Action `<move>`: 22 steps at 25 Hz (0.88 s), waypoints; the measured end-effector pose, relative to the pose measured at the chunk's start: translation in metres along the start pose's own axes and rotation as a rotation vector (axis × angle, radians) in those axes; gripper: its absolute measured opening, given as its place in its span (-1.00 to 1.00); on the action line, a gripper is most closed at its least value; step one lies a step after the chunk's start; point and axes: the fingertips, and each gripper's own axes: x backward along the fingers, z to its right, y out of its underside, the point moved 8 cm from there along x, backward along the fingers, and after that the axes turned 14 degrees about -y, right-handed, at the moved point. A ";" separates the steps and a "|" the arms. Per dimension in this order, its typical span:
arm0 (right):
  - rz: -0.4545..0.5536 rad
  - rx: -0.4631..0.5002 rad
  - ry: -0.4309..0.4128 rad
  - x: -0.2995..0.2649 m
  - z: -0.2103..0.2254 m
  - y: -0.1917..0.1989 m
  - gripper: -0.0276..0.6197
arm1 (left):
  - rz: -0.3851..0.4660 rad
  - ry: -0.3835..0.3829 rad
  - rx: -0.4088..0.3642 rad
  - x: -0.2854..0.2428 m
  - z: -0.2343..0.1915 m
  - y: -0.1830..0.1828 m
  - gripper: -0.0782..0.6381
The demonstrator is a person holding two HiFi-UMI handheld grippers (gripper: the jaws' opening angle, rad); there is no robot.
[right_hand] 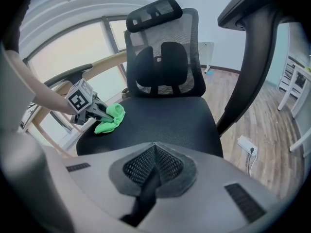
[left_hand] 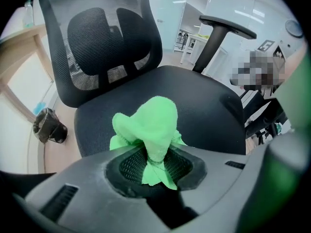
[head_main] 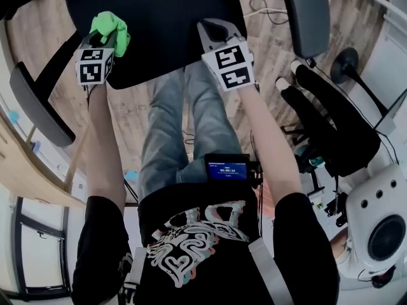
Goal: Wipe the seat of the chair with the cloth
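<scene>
The left hand-held gripper is clamping a bright green, bunched-up terry cloth between its jaws. The left gripper view is showing the two mesh-textured pads pinching the cloth's narrow waist, so a rounded wad is puffing out ahead of the tips, probably to give a soft face for rubbing.

The wad is lying on the black fabric seat of the office chair, close to the seat's left edge and towards its front. From the right gripper view, the cloth is sitting right on the seat's surface. The gripper is pointing steeply down, which suggests the person is pressing the cloth onto the fabric. Most of the seat is stretching away to the right of the cloth, unwiped as far as one can judge.

Further right, the right hand-held gripper is hanging over the seat's front edge with its jaws together and nothing between them. It seems to be waiting clear of the wiping path. Whether it is touching the seat is not clear.

Behind the seat, the black mesh backrest is standing upright.
</scene>
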 end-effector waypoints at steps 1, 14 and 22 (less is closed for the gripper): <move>0.000 -0.003 0.001 0.001 0.001 0.000 -0.91 | -0.002 -0.003 0.007 0.000 -0.002 0.001 -0.51; 0.013 -0.028 0.004 -0.001 0.002 0.006 -0.91 | -0.022 -0.034 -0.016 -0.002 -0.017 0.004 -0.51; 0.021 -0.031 0.009 0.001 0.006 0.006 -0.91 | -0.020 -0.028 -0.051 -0.001 -0.020 0.006 -0.51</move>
